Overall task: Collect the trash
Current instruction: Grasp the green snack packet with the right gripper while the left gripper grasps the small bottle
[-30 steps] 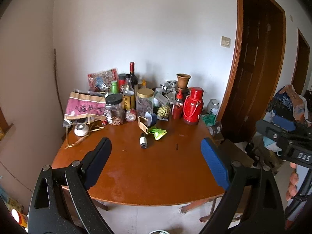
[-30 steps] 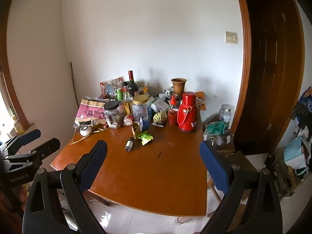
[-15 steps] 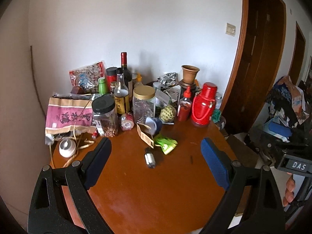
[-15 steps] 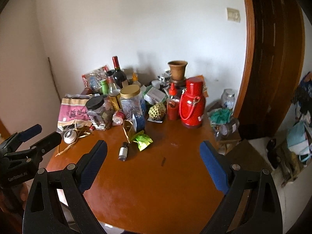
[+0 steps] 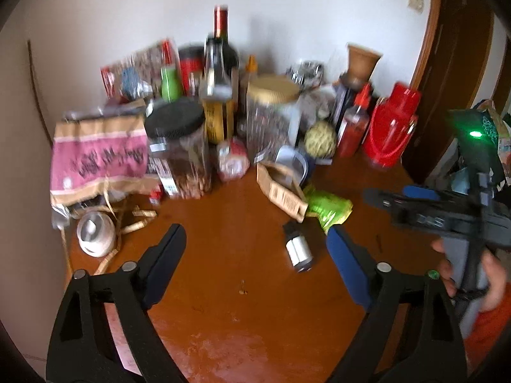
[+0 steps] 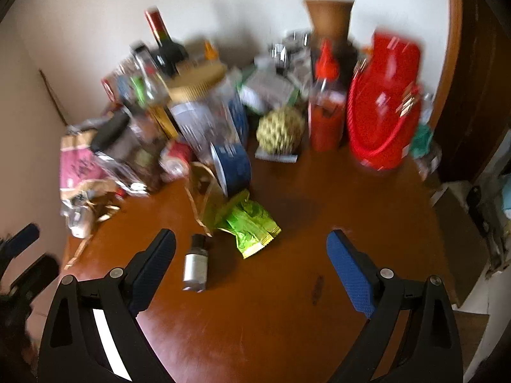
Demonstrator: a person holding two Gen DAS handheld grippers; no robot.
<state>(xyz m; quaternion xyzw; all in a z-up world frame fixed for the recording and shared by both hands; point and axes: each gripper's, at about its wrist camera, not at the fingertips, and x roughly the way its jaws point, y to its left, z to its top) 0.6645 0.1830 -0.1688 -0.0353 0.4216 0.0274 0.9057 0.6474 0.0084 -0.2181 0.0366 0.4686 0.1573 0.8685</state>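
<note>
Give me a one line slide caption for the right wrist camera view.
Open right gripper above a cluttered wooden table, with a green wrapper and small silver bottle lying just ahead.

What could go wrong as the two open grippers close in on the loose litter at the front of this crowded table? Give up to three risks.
1. The small bottle lies on its side on bare wood; a nudge from the right gripper might roll it away.
2. The green wrapper touches the tipped blue tin; pulling it could drag the tin.
3. Tall jars and the wine bottle stand packed behind; the left gripper overreaching could topple them.
</note>
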